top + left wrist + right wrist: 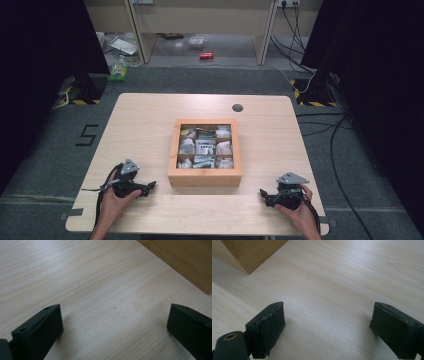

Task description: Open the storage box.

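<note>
Two grippers, both at rest on the table (150, 115), flanking the wooden compartment box (204, 178).

Left gripper (150, 186): your hand holds it near the box's front left corner, jaws wide apart over bare wood, nothing between them. Right gripper (262, 194): mirrored at the front right, jaws likewise spread and empty. Both point inward at the box, likely a ready stance before reaching in.

Box: centre of the table, nine compartments packed with small wrapped packets (204, 146). Its raised walls stand between your jaws and the contents, so you must enter from above.

Surroundings: cable hole (237, 107) behind the box; red can (206, 55) on the floor beyond.
</note>
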A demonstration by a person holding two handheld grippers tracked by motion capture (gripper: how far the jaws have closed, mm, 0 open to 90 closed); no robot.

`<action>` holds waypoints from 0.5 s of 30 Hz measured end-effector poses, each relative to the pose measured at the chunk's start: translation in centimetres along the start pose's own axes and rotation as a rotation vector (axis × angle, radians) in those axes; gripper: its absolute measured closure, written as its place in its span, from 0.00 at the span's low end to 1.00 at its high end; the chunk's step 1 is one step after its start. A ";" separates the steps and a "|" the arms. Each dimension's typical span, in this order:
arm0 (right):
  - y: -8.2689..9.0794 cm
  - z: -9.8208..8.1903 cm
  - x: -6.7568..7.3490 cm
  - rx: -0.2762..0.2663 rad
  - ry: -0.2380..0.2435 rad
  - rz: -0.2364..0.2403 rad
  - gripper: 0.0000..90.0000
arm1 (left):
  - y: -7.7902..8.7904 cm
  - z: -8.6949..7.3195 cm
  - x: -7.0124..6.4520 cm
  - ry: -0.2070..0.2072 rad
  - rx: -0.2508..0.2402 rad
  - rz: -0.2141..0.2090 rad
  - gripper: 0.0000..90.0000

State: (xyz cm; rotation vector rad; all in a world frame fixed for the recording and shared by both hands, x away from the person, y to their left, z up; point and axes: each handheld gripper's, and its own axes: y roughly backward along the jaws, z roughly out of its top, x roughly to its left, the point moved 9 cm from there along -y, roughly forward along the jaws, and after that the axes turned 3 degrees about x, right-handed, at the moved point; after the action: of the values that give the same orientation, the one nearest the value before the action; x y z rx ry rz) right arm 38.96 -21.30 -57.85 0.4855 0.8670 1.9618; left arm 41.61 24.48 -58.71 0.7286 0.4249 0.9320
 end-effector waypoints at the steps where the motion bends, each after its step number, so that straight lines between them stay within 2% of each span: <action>1: 0.0 0.0 0.0 0.000 0.000 0.000 0.14 | 0.0 0.0 0.0 0.000 0.000 0.000 0.00; 15: 0.0 0.1 0.0 0.003 -0.005 0.002 0.16 | 0.0 0.0 -0.1 0.005 0.001 0.005 0.00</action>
State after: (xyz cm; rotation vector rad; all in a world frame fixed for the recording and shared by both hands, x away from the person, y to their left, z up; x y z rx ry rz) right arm 39.06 -21.28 -57.78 0.4930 0.8666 1.9600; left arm 41.54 24.45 -58.70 0.7282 0.4283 0.9387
